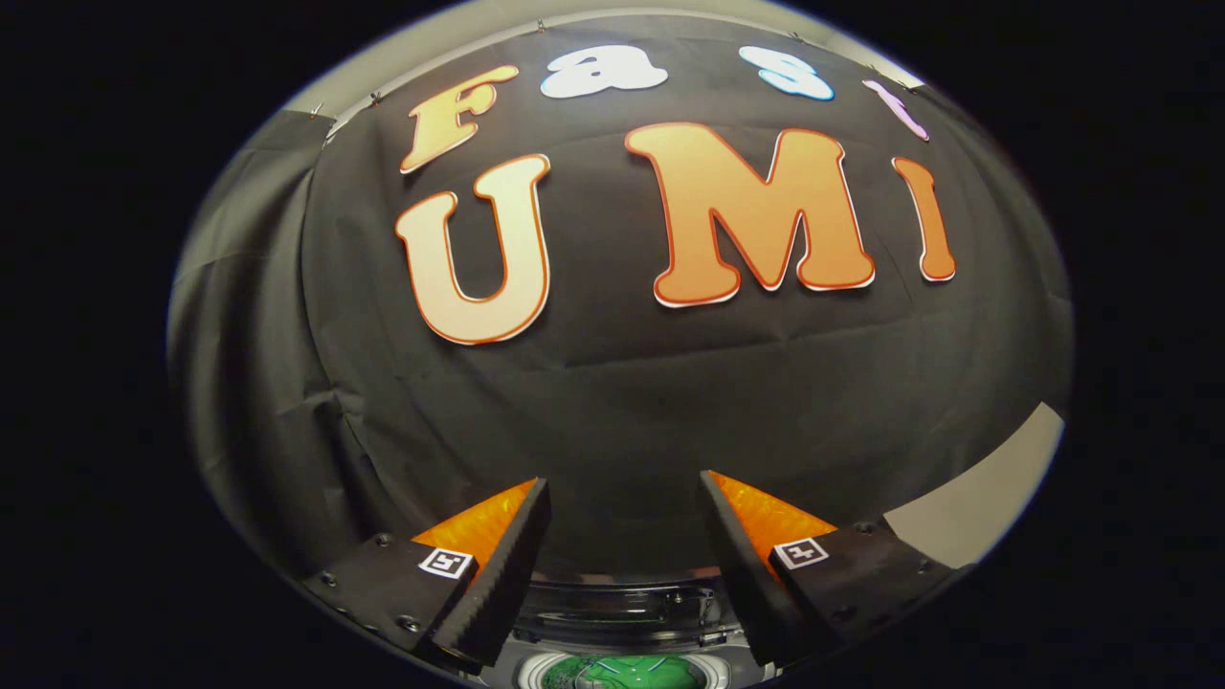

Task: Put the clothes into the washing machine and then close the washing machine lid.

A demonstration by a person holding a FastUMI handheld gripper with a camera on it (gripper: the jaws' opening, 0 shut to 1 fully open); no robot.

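Observation:
My gripper (624, 490) is open, with a wide gap and nothing between its fingers. It is held up and faces the booth's black cloth wall. Below the fingers lies the top of the washing machine (622, 617), its dark raised lid edge toward the wall. Low between the fingers, a green garment (622, 673) lies inside the machine's round white-rimmed opening. Most of the machine is hidden under the fingers.
The black cloth wall (622, 383) stands close ahead, behind the machine. A pale strip of bare wall (986, 498) shows past the right finger, beyond the cloth's edge.

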